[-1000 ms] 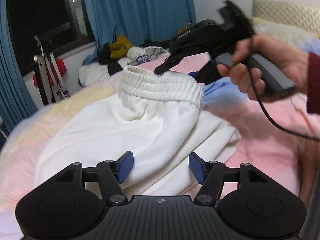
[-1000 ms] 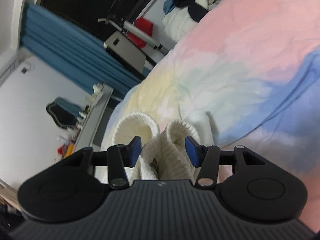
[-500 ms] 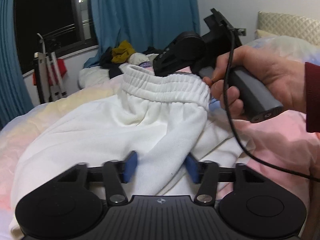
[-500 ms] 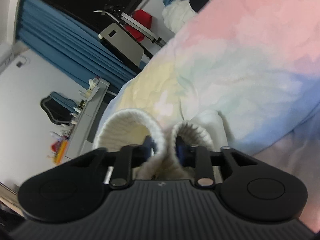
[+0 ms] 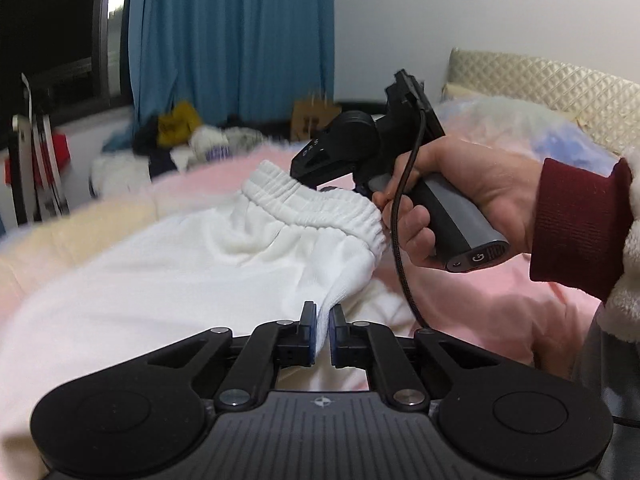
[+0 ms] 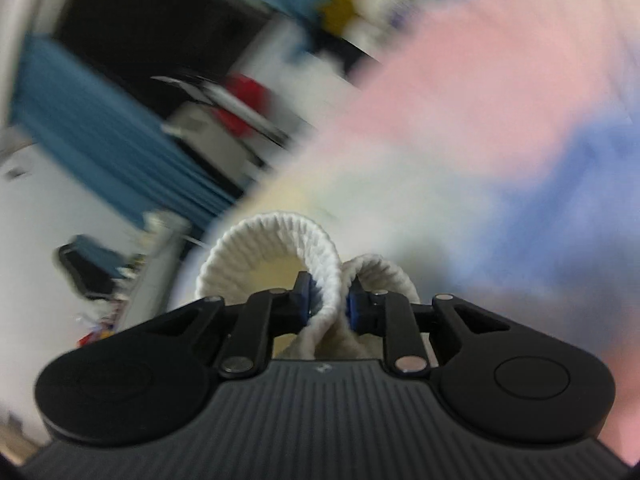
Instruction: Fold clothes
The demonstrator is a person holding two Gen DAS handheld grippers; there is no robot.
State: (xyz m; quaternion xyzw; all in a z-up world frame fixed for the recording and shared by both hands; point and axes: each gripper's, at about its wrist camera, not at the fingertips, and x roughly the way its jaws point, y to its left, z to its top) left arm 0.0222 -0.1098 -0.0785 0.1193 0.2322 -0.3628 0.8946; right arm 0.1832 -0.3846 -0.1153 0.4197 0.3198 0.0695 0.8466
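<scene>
Pink bedspread (image 5: 460, 300), both claws clamping white trousers (image 5: 180, 280)

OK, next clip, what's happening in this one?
A person is folding white pants on a bed, with a handheld gripper in each hand. The left gripper has its jaws closed on a fold of the fabric low on the pants. The right gripper, held in the right hand, is clamped on the elastic waistband. The right wrist view is blurred, so that gripper looks to be moving. No fold is finished yet.
</scene>
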